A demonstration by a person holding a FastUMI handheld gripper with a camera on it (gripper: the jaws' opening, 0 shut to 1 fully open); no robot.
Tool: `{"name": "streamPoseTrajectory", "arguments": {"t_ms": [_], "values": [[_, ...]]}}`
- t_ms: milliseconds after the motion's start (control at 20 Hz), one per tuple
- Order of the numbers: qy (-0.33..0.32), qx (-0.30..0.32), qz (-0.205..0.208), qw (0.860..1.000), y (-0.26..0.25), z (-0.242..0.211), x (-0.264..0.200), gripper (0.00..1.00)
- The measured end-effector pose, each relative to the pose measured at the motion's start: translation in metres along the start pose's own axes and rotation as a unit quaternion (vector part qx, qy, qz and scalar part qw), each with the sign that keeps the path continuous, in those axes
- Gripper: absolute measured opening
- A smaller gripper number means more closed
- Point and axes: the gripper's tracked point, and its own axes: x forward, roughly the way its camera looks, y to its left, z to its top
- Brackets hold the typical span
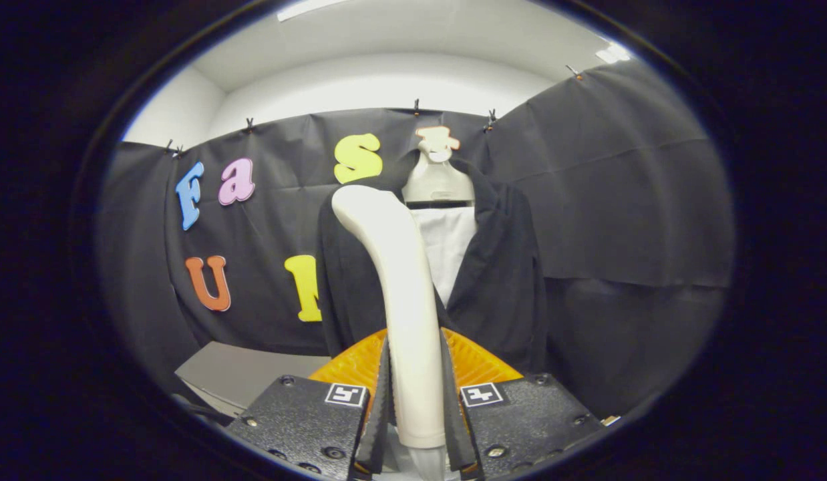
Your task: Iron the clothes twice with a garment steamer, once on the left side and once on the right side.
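My gripper (417, 401) is shut on the cream-white garment steamer (400, 287), both ribbed fingers (381, 407) pressing its handle from either side. The steamer rises upright from between the fingers, and its rounded head reaches the upper left side of the clothes. The clothes are a black jacket (500, 280) over a white shirt (450, 247), hung on a white mannequin torso (439, 180) just beyond the steamer. The steamer covers part of the jacket's left front. Whether the head touches the cloth cannot be told.
A grey table top (246, 371) lies low to the left of the fingers, below the black cloth wall (620, 200). The gripper's orange body (480, 364) shows behind the fingers. A white wall and ceiling rise above the cloth.
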Motion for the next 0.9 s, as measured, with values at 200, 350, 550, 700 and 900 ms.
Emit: {"name": "streamPoseTrajectory", "arguments": {"t_ms": [200,350,550,700,900], "values": [[0.011,-0.018,-0.003,1.000,0.010,-0.010,0.026,0.38],[0.026,-0.021,-0.012,0.999,0.010,-0.021,0.039,0.38],[0.046,-0.011,-0.021,0.999,-0.003,-0.041,0.042,0.38],[0.063,-0.008,-0.026,0.998,-0.010,-0.059,0.043,0.38],[0.085,-0.012,-0.035,0.996,-0.013,-0.087,0.042,0.38]]}}
